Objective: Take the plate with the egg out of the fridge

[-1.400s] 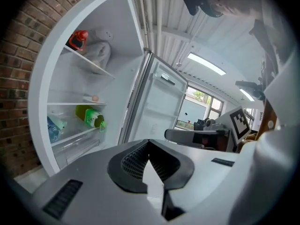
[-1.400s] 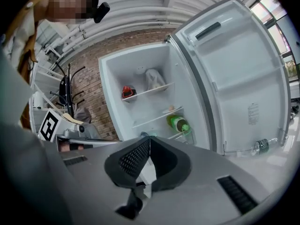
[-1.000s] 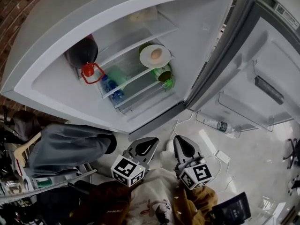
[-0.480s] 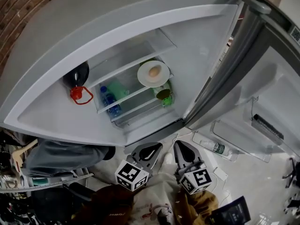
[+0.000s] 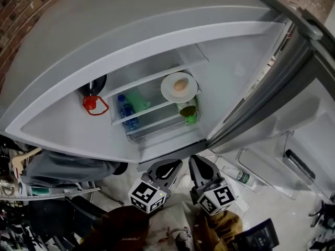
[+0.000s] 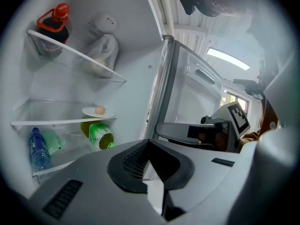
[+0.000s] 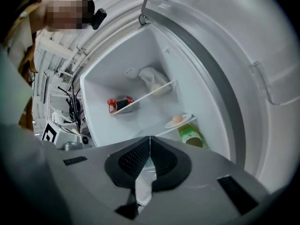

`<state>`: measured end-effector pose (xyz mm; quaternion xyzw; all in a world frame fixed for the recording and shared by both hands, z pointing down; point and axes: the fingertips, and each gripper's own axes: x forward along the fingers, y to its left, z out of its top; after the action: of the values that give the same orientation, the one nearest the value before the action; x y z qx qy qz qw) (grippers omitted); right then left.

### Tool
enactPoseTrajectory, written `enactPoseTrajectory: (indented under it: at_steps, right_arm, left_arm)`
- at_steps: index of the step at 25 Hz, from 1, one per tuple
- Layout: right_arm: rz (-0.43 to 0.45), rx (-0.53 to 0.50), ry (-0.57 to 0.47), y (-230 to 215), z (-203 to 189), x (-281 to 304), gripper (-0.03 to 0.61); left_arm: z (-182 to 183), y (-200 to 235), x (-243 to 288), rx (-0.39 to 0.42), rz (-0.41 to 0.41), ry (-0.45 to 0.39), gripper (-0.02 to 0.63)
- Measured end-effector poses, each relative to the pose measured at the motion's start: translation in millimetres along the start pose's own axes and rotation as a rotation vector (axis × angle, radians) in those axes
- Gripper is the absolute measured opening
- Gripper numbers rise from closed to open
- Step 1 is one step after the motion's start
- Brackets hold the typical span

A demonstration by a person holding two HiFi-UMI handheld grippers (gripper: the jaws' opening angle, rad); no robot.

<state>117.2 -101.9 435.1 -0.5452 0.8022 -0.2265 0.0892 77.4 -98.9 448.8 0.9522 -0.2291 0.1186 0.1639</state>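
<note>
- The fridge stands open. A dark bottle with a red cap sits on the shelf above the plate, well to its left.
- A blue bottle stands left of the plate and lower down.
- The left gripper hangs outside the fridge, well below the plate, with its jaws closed together on nothing.
- The plate rests at the right end of a glass shelf with the egg on its middle. A green bottle lies just under the plate.
- The right gripper hangs well below the plate too, slightly to its right, with its jaws pressed together and empty.
- The step in hand looks like the approach, as nothing is grasped yet.
- The next move likely calls for opening one pair of jaws and reaching up to the plate's near rim. The plate then needs to stay level so the egg does not roll.
</note>
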Motion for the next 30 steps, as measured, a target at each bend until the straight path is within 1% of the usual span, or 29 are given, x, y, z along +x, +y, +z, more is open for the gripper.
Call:
enactPoseTrajectory:
  at_steps: [6,10,12,15,21,30]
  right_arm:
    - [0.023,0.170,-0.041,0.8,7.4,16.6,0.008]
    - [0.010,0.214,-0.038,-6.4,7.7,29.3,0.008]
    - [-0.003,0.259,-0.041,-12.0,9.1,33.9,0.008]
    - [0.002,0.326,-0.054,-16.3,15.6,40.2,0.008]
    - [-0.011,0.367,-0.075,-24.2,23.8,54.1,0.008]
    - [-0.055,0.433,-0.090,-33.7,21.4,70.8,0.008]
  left_arm:
    - [1.0,6.9,-4.3,-0.017,0.033,-0.010,0.008]
    - [-0.6,10.1,-6.7,-0.028,0.047,-0.018,0.008]
    - [-1.0,12.3,-9.1,-0.034,0.056,-0.021,0.008]
    - [-1.2,16.6,-12.5,-0.044,0.074,-0.026,0.008]
    - [-0.7,22.3,-10.4,-0.049,0.099,-0.045,0.008]
    - [-1.0,36.4,-8.9,-0.064,0.149,-0.067,0.008]
